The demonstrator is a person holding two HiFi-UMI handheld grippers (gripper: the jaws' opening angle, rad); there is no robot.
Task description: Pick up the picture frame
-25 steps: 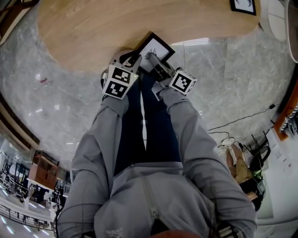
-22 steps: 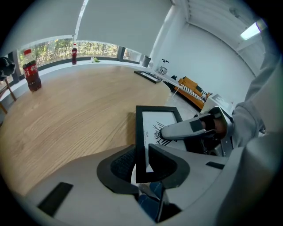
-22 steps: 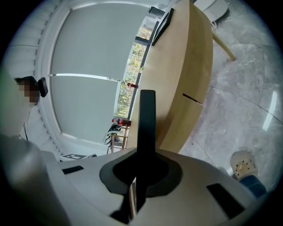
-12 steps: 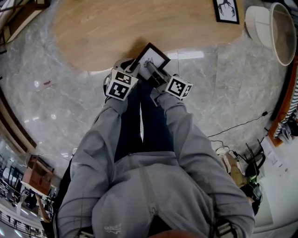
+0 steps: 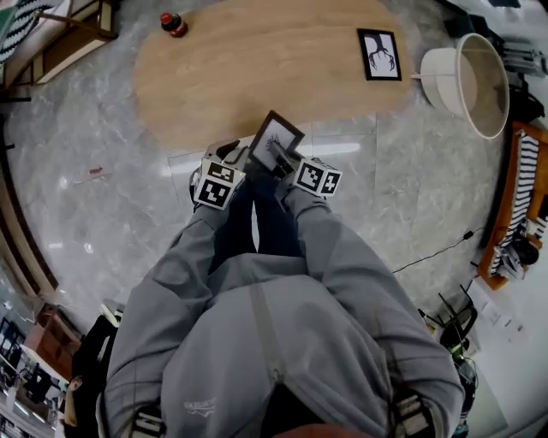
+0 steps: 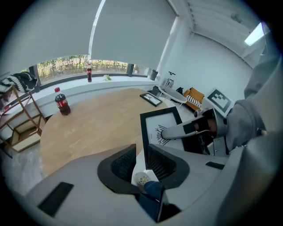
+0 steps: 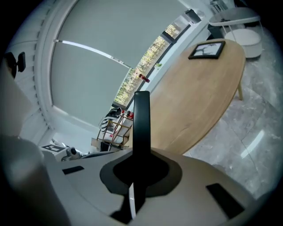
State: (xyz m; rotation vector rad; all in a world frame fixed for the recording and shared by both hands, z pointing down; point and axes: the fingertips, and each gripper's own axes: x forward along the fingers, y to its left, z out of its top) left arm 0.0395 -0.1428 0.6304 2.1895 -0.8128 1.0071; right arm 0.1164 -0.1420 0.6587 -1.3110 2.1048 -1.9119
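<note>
Two containers show. One is a white round tub [image 5: 467,81] on the floor, far off to the right of the right gripper [image 5: 282,156]; its inside is pale and its contents cannot be made out. The other is a red-labelled bottle [image 5: 172,24] of dark drink, standing on the wooden table [image 5: 257,68] well ahead and to the left of the left gripper [image 5: 242,159].

The picture frame [image 5: 276,139] is off the table, held up just in front of both grippers and seen over the table's near edge. The right gripper's jaws are closed tight on its black rim. From that gripper the frame is seen edge-on, its long axis running straight out from the jaws. The left gripper stands partly open. The frame's lower left edge sits between its jaws, against the right-hand jaw, with a gap to the other. The frame's face, a dark line drawing on white, turns toward the left gripper.

A second frame [image 5: 378,54] lies flat on the table, far ahead and right of the right gripper.
</note>
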